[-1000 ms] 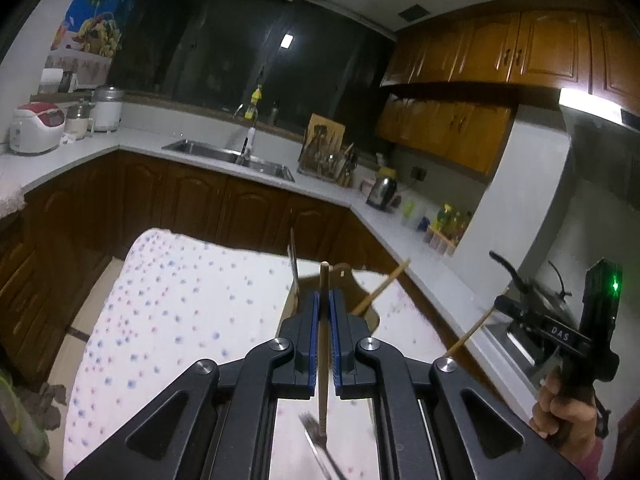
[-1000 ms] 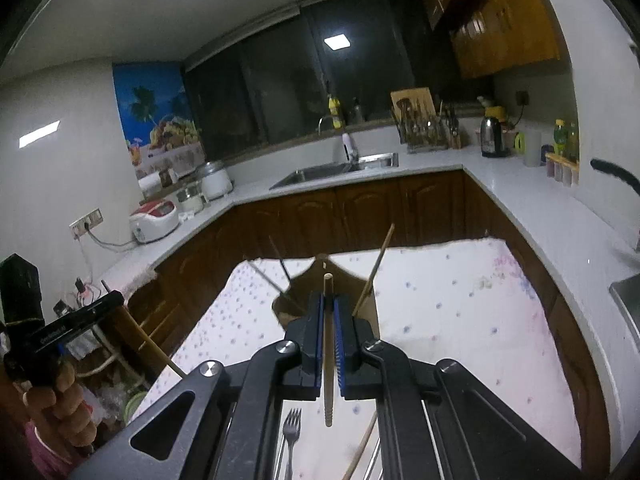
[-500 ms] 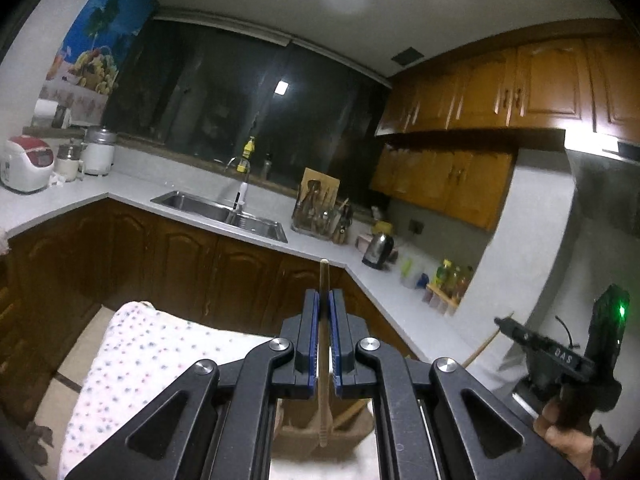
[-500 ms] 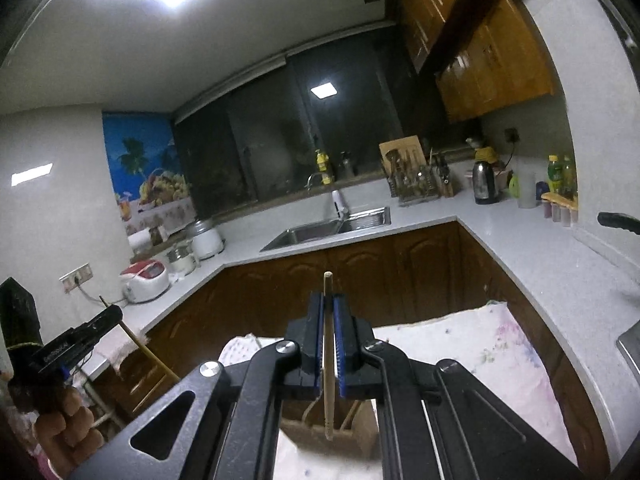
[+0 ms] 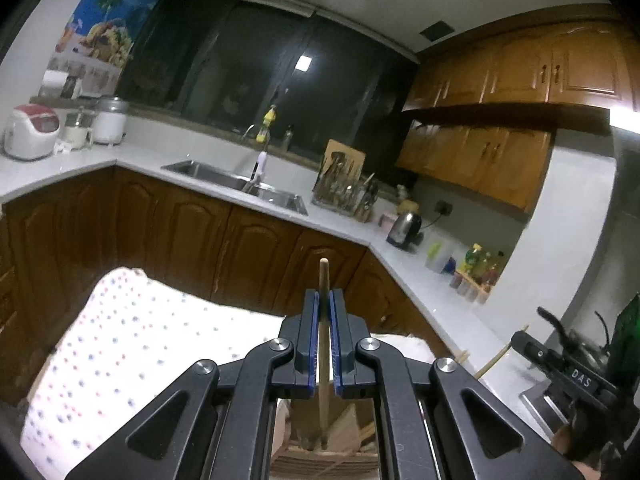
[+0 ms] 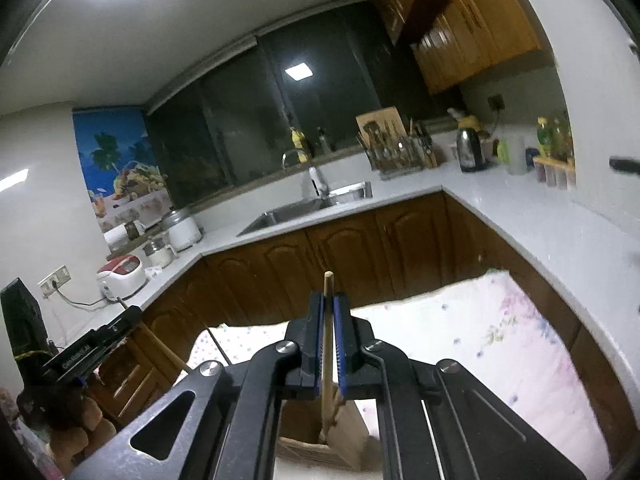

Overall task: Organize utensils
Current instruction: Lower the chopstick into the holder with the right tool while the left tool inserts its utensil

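My left gripper [image 5: 324, 300] is shut on a wooden chopstick [image 5: 323, 344] held upright, its lower end down inside a brown cardboard box [image 5: 320, 456] on the dotted tablecloth [image 5: 132, 340]. My right gripper [image 6: 328, 304] is shut on another wooden chopstick [image 6: 327, 356], also upright, with its lower end in the same box [image 6: 316, 444]. Each gripper shows at the edge of the other's view, the right [image 5: 568, 372] and the left [image 6: 72, 360], with its chopstick sticking out. The utensils on the table are hidden below the grippers.
Brown kitchen cabinets [image 5: 200, 240] and a white counter with a sink [image 5: 236, 180], a utensil rack [image 5: 344, 192], a kettle [image 5: 404, 224] and a rice cooker [image 5: 30, 130] run behind the table. Upper cabinets [image 5: 520, 76] hang at the right.
Both grippers have tilted upward and come over the box. The chopsticks' lower ends, earlier above the table and forks, now sit inside the box. Both stay shut.
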### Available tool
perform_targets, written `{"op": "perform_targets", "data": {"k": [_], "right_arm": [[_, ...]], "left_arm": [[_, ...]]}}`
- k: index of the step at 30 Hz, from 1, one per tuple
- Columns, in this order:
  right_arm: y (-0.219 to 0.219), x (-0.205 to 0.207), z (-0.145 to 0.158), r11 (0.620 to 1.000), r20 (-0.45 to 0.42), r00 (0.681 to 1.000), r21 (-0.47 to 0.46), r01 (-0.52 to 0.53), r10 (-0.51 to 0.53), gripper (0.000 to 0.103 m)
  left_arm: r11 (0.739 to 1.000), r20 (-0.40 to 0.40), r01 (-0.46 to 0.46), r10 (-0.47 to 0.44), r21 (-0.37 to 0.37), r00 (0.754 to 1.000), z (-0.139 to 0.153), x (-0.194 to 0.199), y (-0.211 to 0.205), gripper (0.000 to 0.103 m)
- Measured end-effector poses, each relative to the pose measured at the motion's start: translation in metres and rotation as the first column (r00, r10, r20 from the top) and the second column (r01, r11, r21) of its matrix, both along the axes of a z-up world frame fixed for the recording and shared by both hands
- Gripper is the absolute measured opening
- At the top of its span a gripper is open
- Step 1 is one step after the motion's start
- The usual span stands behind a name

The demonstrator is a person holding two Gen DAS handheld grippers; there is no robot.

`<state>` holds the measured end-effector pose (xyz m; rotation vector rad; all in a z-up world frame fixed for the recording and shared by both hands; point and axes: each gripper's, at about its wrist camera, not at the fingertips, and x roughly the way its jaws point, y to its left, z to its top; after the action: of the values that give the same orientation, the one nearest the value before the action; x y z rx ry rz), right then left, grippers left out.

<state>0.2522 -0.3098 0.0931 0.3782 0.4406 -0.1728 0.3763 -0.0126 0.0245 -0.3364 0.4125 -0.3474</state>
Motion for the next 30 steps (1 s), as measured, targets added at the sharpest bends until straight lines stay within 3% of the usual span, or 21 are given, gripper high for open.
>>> {"op": "perform_targets", "data": {"k": [5,10,14,20,30], "right_arm": [[-0.003,0.005,-0.031,0.999,-0.048,0.999,0.044,0.009,-0.007,0.005],[-0.002,0.013,-0.048,0.997,-0.095,0.995,0.073,-0.005,0.012,0.005],[-0.003,0.015,-0.048,0.998,-0.106,0.994,0.07,-0.003,0.011,0.005],[-0.006,0.02,-0.048,0.997,-0.12,0.993,0.083,-0.007,0.017,0.005],[-0.006,0.021,-0.048,0.996,-0.128,0.992,0.088,-0.011,0.023,0.009]], "left_arm": [[1.0,-0.037,-0.015,0.016,0.014,0.999,-0.019,0.008,-0.002,0.003],[0.999,-0.051,-0.008,0.009,0.035,0.999,-0.02,0.009,-0.007,0.004],[0.997,-0.046,0.004,-0.001,0.075,0.999,-0.011,0.01,-0.012,0.004],[0.998,-0.082,0.022,-0.016,0.065,0.997,-0.01,0.021,-0.01,0.004],[0.997,-0.072,0.021,-0.015,0.08,0.997,-0.009,0.019,-0.012,0.004]]}}
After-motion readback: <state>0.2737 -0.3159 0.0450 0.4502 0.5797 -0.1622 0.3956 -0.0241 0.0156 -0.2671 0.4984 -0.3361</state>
